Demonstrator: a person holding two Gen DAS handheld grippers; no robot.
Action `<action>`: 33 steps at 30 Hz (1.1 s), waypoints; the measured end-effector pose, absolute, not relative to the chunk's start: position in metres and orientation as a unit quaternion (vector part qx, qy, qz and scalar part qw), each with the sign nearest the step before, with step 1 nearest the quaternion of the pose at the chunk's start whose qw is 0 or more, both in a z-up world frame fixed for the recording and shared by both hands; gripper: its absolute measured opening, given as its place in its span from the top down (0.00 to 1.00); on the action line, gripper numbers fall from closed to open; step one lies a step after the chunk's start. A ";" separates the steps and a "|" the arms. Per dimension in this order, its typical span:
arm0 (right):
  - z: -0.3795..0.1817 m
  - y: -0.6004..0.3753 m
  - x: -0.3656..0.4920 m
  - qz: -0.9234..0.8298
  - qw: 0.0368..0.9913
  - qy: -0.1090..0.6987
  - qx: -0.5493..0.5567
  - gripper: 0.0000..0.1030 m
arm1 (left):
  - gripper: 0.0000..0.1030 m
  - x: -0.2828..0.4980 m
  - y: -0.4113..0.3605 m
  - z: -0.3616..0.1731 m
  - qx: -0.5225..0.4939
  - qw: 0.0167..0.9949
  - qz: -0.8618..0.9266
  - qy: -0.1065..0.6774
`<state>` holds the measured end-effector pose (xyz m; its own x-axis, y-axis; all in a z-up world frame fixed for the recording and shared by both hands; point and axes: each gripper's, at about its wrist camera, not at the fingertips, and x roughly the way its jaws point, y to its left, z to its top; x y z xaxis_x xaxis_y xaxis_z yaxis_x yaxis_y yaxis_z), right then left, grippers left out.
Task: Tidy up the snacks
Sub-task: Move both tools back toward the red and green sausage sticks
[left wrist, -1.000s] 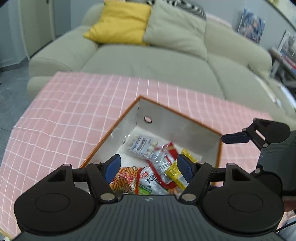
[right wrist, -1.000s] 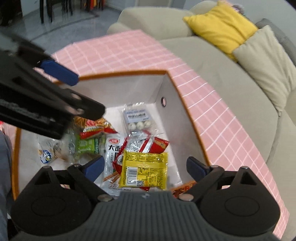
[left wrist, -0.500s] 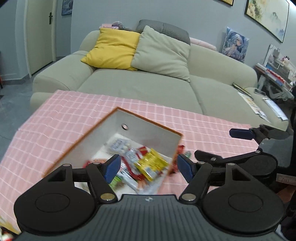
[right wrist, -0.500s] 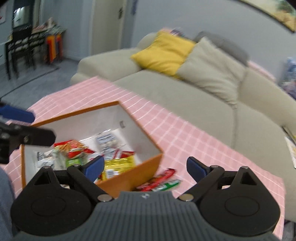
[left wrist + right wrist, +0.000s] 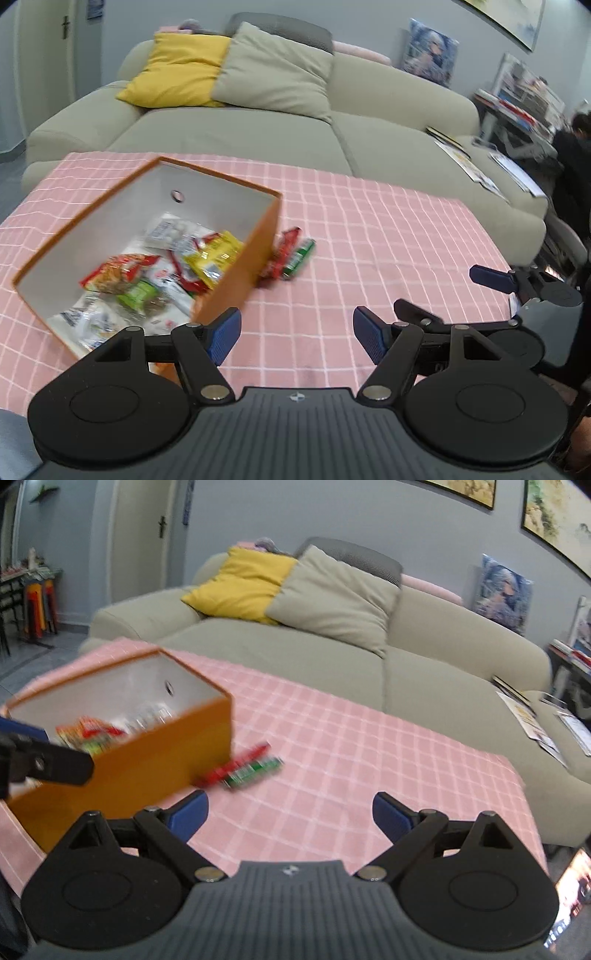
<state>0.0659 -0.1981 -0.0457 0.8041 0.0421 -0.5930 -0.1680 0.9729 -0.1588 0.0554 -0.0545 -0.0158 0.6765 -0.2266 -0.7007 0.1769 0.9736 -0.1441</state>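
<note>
An orange box with white inner walls stands on the pink checked tablecloth and holds several snack packets, among them a yellow one. Beside its right wall lie a red packet and a green packet on the cloth. My left gripper is open and empty, near the box's front corner. My right gripper is open and empty too, back from the box, with the red packet and green packet ahead of it.
A beige sofa with a yellow cushion and a grey cushion runs behind the table. Magazines lie on its right end. A person is at the far right. A door stands at the left.
Both grippers have pulled up and back from over the box and swung right. The two packets beside the box and the sofa have come into view.
</note>
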 end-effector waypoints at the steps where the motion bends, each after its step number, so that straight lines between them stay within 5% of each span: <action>1: -0.052 -0.202 0.065 0.052 0.943 0.311 -0.104 0.10 | 0.22 0.054 -0.059 -0.021 -0.030 0.914 -0.113 0.389; 20: -0.112 -0.258 0.099 0.044 0.924 0.376 -0.058 0.21 | 0.26 0.097 -0.105 -0.087 0.006 0.885 -0.119 0.451; 33: -0.119 -0.247 0.154 0.092 0.917 0.388 -0.027 0.32 | 0.37 0.140 -0.119 -0.115 0.085 0.919 -0.045 0.383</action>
